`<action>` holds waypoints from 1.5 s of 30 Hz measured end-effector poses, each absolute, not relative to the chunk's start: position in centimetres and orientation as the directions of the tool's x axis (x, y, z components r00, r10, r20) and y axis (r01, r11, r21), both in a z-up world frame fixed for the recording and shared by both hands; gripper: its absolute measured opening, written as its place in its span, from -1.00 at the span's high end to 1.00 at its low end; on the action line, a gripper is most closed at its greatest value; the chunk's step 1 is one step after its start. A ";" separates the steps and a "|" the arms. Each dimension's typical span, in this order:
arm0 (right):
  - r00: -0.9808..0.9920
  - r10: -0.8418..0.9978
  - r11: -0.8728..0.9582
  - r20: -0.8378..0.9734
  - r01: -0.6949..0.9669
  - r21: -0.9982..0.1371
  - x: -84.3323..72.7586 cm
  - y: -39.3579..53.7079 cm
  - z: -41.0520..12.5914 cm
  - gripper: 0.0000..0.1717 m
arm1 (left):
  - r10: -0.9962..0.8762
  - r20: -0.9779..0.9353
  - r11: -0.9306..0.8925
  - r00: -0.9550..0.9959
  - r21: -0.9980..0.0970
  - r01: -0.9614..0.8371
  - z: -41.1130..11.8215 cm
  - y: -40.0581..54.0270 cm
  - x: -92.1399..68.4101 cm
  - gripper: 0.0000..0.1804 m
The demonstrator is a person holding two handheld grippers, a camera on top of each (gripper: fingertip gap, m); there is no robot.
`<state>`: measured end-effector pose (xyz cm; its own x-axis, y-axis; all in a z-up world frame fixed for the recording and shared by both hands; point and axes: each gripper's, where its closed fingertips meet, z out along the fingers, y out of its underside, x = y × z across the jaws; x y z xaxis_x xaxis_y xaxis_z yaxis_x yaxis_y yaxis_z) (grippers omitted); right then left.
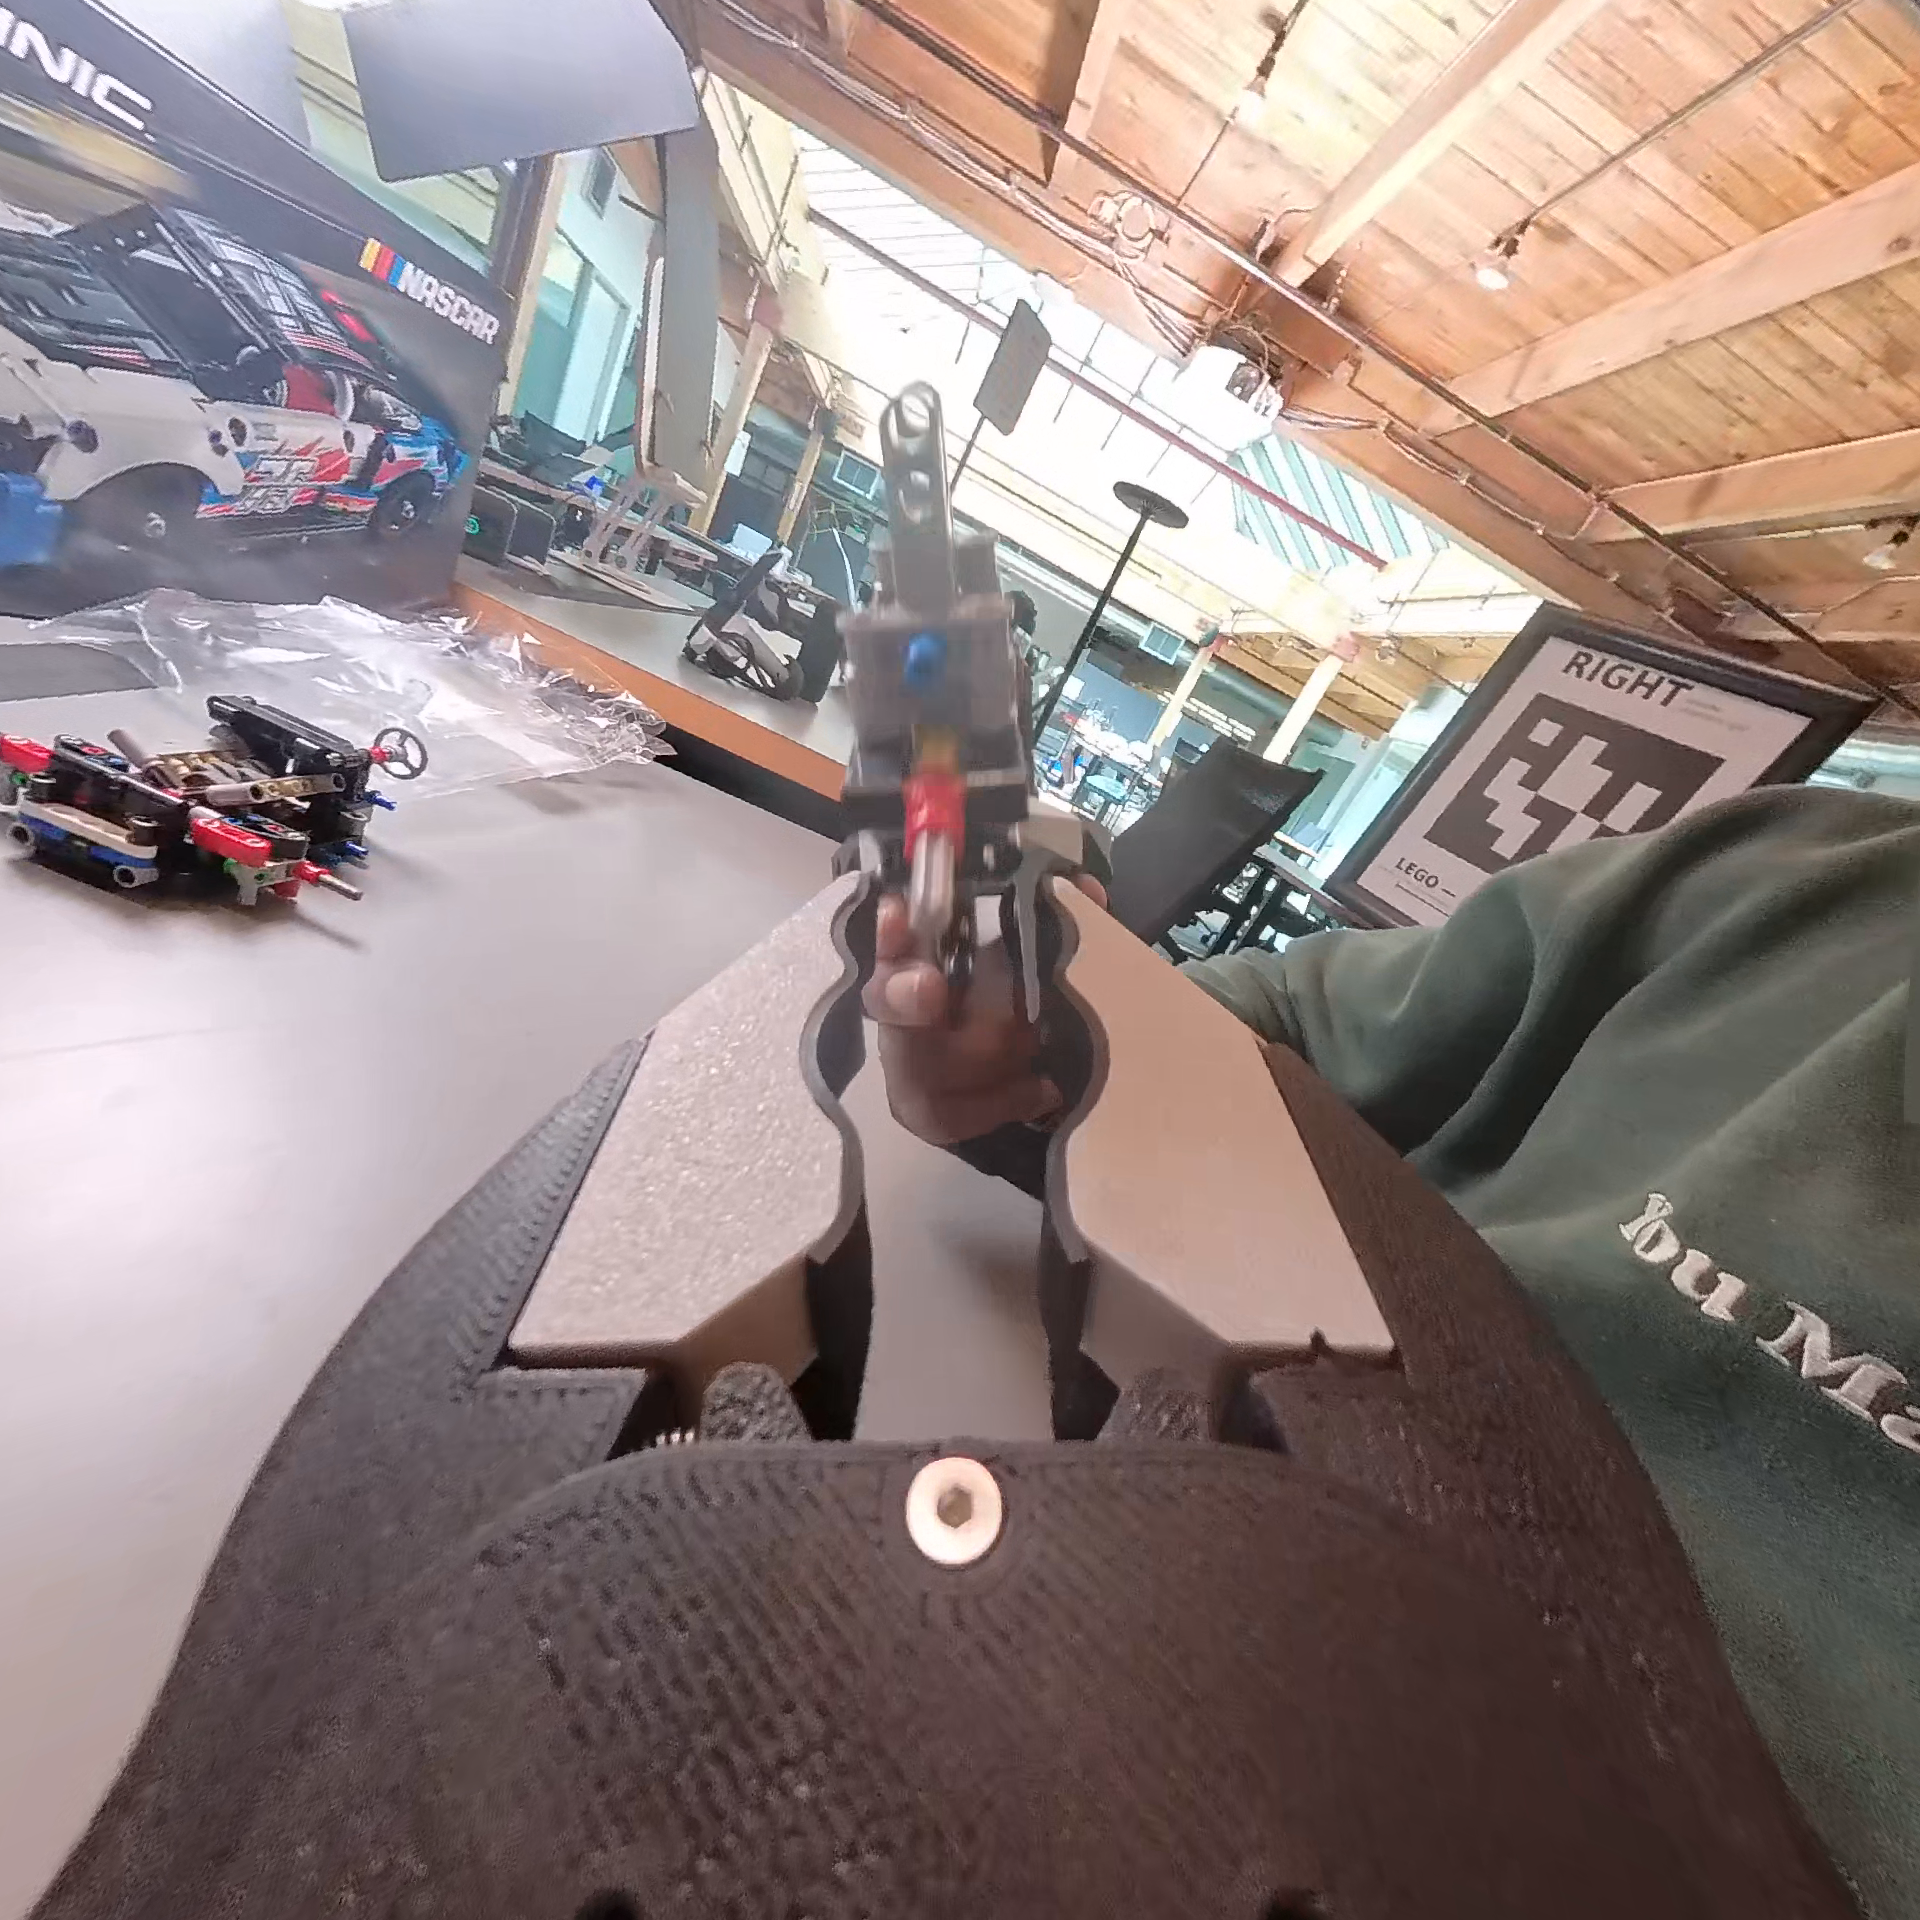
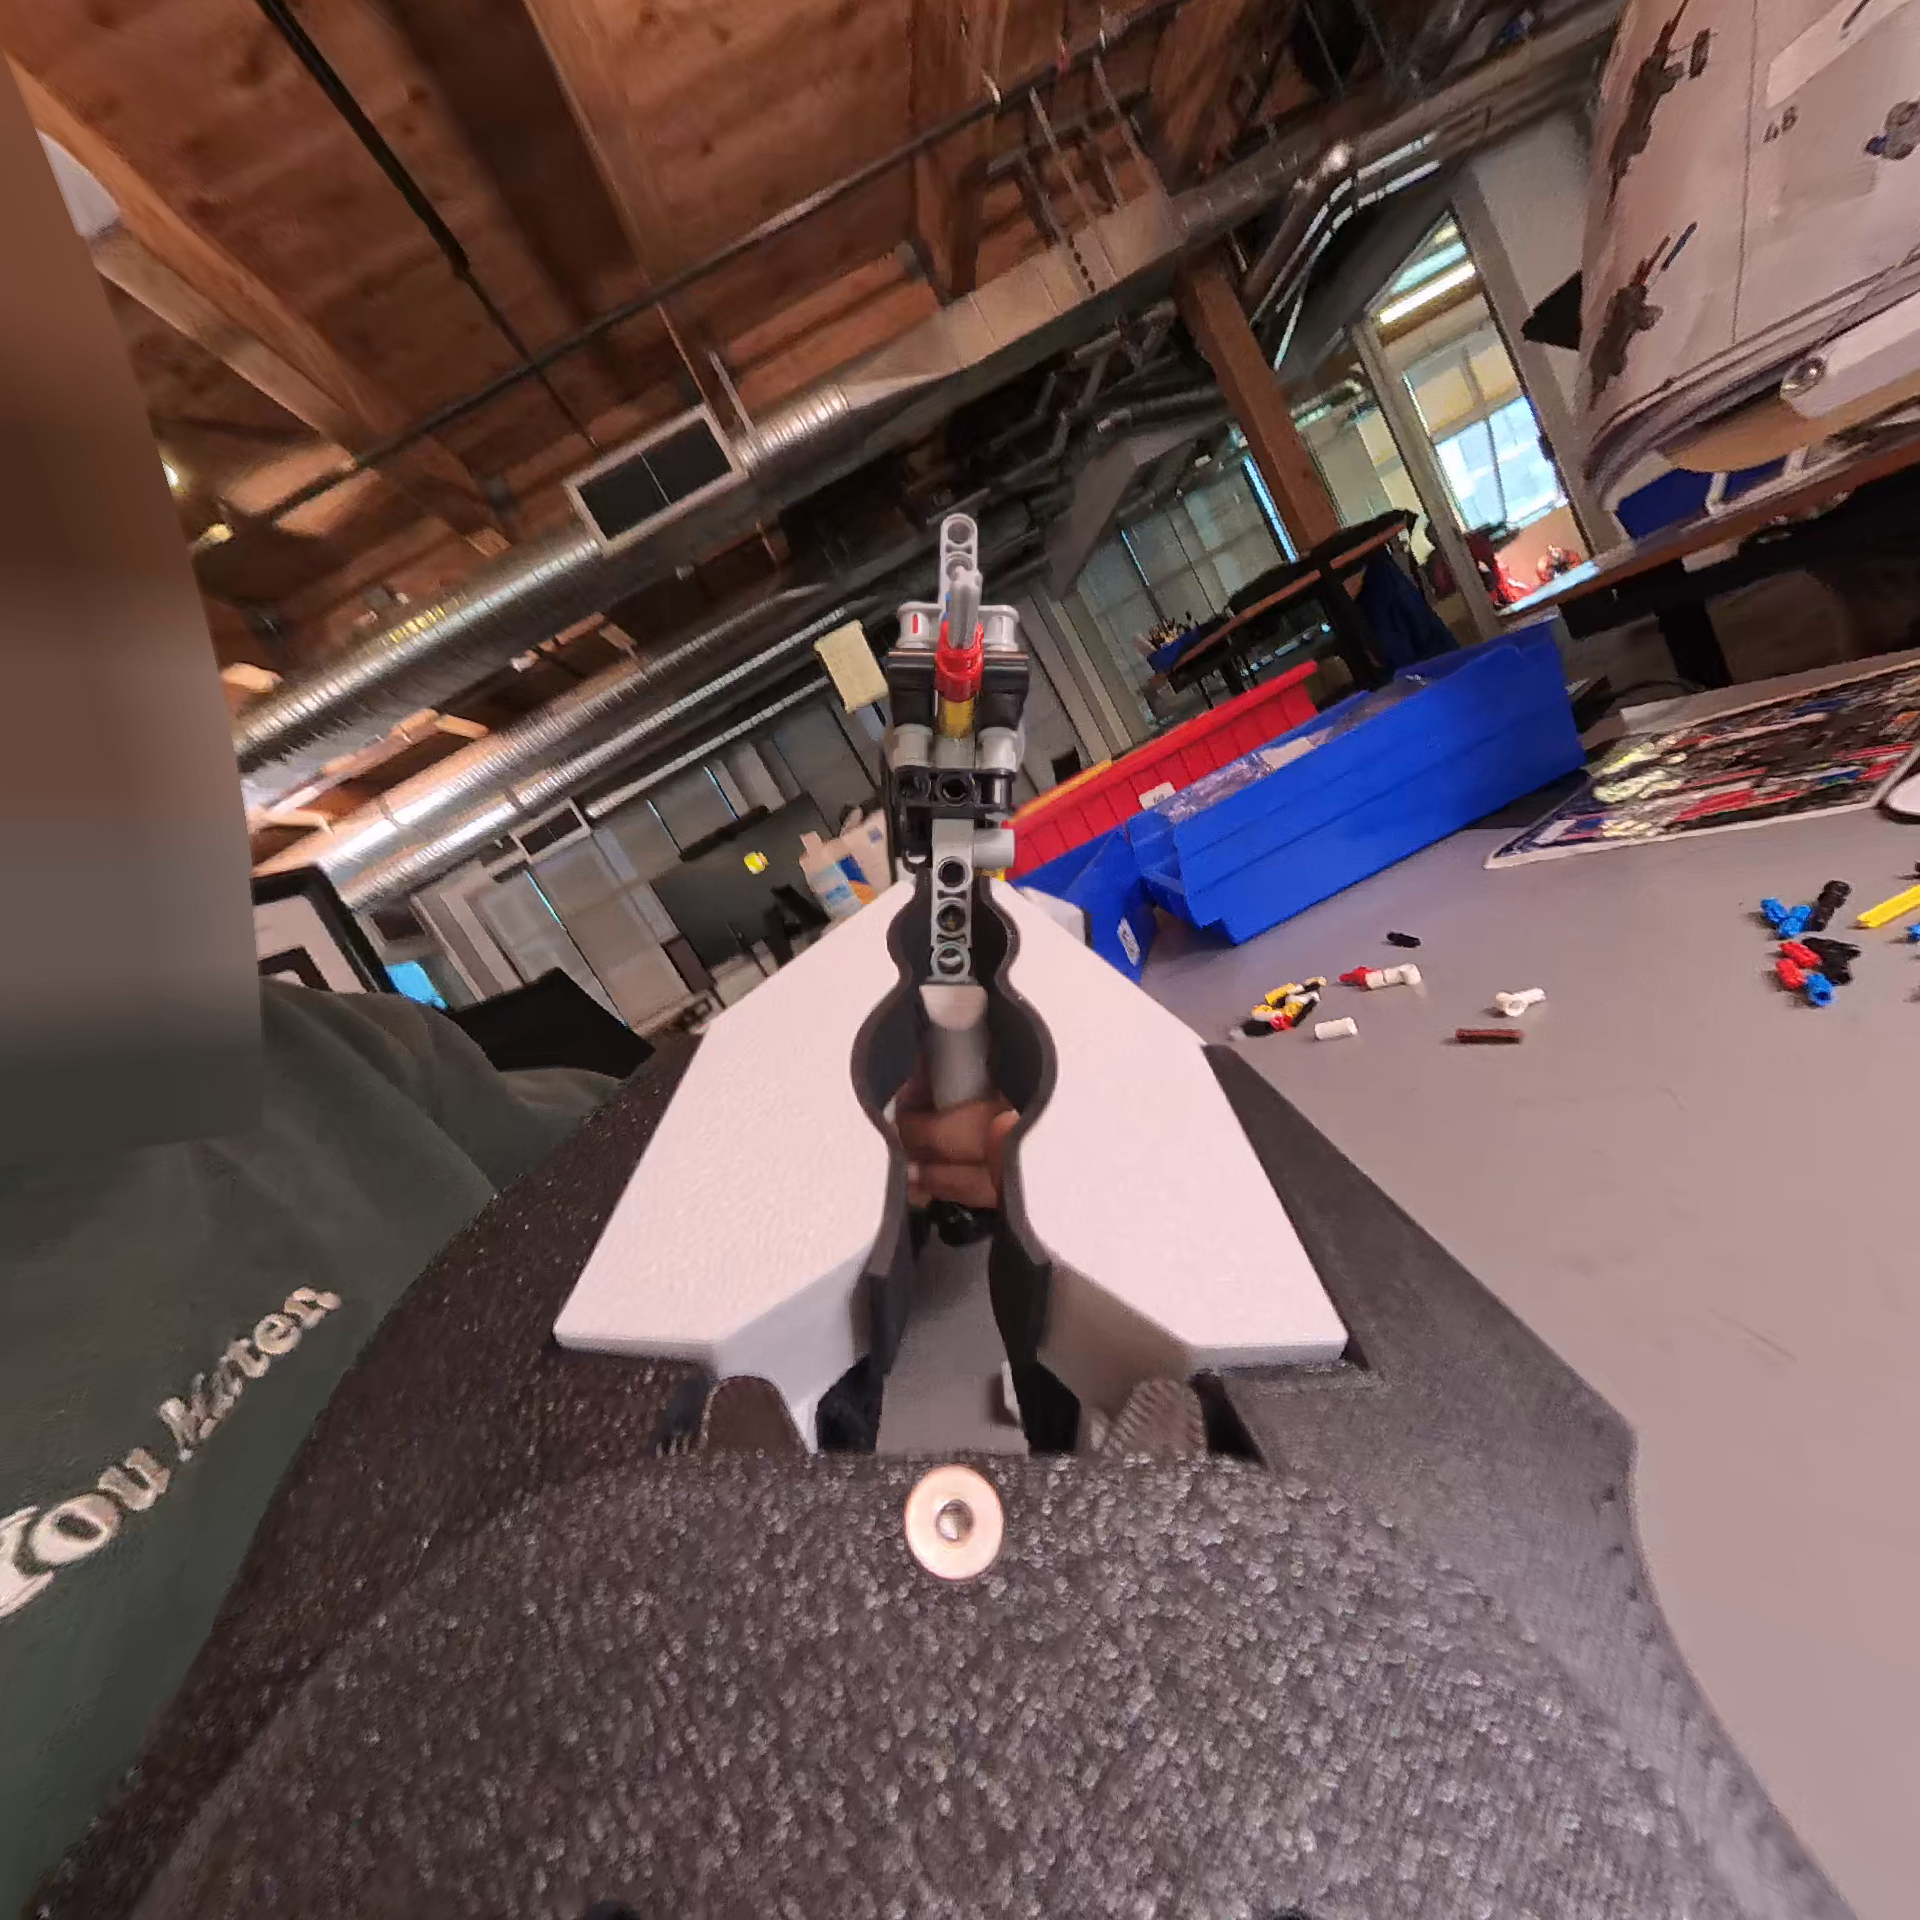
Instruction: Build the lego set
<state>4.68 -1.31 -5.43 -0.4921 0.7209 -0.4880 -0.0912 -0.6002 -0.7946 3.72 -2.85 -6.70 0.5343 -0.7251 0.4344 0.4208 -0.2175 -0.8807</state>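
- Your right gripper (image 2: 951,925) is clamped on the grey holed beam at the lower end of a small brick assembly (image 2: 951,717); both dark pads press the beam's sides, and the assembly rises above the fingertips, lifted clear of the table.
- That assembly is grey and black, with a red collar on a yellow-and-grey axle up its middle and a thin grey holed beam sticking out of the top.
- Your left gripper (image 1: 951,925) stands at a narrow gap around the other end of the same brick assembly (image 1: 930,707) — the view here is motion-blurred, so I cannot tell whether its pads actually press on the piece.
- Between the left fingers you can see a grey axle tip and, past it, a hand (image 1: 940,1049) wrapped around the other tool.
- Off to the left gripper's side, a larger black, red and blue chassis build (image 1: 197,810) lies on the grey table (image 1: 364,1143), with crumpled clear plastic (image 1: 416,665) and a printed box (image 1: 239,343) behind it.
- To the right gripper's side — loose small parts (image 2: 1351,997) scattered on the table, blue bins (image 2: 1371,790) and a red bin (image 2: 1174,758) farther back.
- A green sleeve (image 1: 1610,1039) fills the edge of both views.
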 end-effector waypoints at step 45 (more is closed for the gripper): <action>-0.457 0.747 -0.590 -0.482 -0.123 -0.798 5.6 1.8 -5.2 0.93 | -0.669 0.605 -0.278 0.432 -0.743 0.609 -7.0 -1.8 1.2 0.85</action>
